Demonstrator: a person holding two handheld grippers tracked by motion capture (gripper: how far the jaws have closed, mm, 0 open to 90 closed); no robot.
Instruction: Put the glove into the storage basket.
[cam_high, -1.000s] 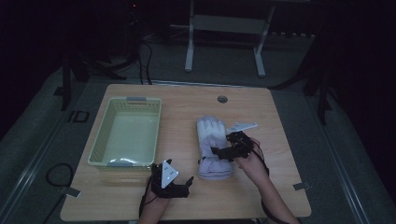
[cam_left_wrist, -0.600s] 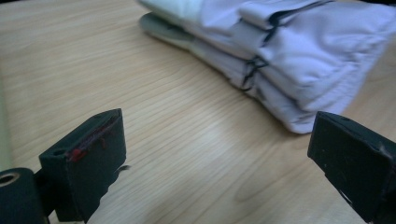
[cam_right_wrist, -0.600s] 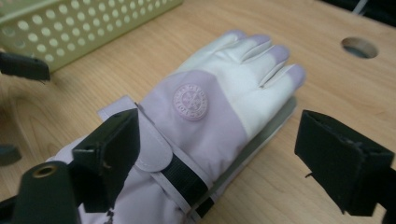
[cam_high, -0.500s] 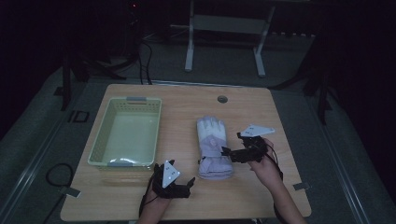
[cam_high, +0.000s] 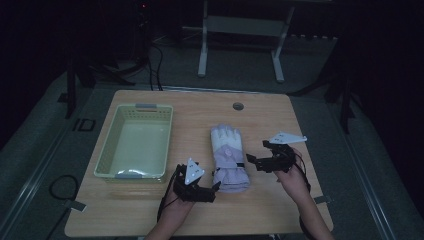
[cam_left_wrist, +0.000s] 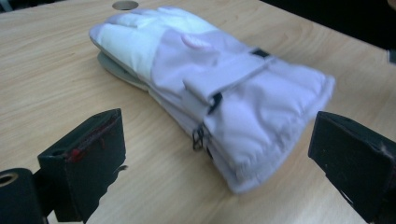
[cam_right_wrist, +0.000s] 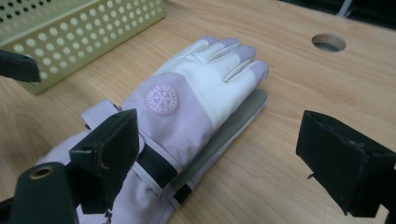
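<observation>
A lilac and white ski glove (cam_high: 228, 157) lies flat on the wooden table (cam_high: 300, 120), fingers away from me, stacked on a second glove whose grey palm shows beneath it (cam_right_wrist: 233, 126). My left gripper (cam_high: 214, 192) stands open just left of the cuff; in the left gripper view (cam_left_wrist: 217, 135) the cuff (cam_left_wrist: 261, 112) lies between and beyond its jaws. My right gripper (cam_high: 255, 155) is open at the glove's right side, slightly apart from it. In the right gripper view (cam_right_wrist: 219, 140) the glove (cam_right_wrist: 187, 102) lies ahead, and nothing is held.
A pale green perforated basket (cam_high: 107, 150) stands on the left half of the table, its wall (cam_right_wrist: 84, 28) close to the glove. A round cable hole (cam_high: 238, 106) sits near the far edge. Bare tabletop lies right of the right gripper.
My right gripper has drawn back to the right, off the glove's cuff area, and now stands beside it. The left gripper and the gloves have stayed put.
</observation>
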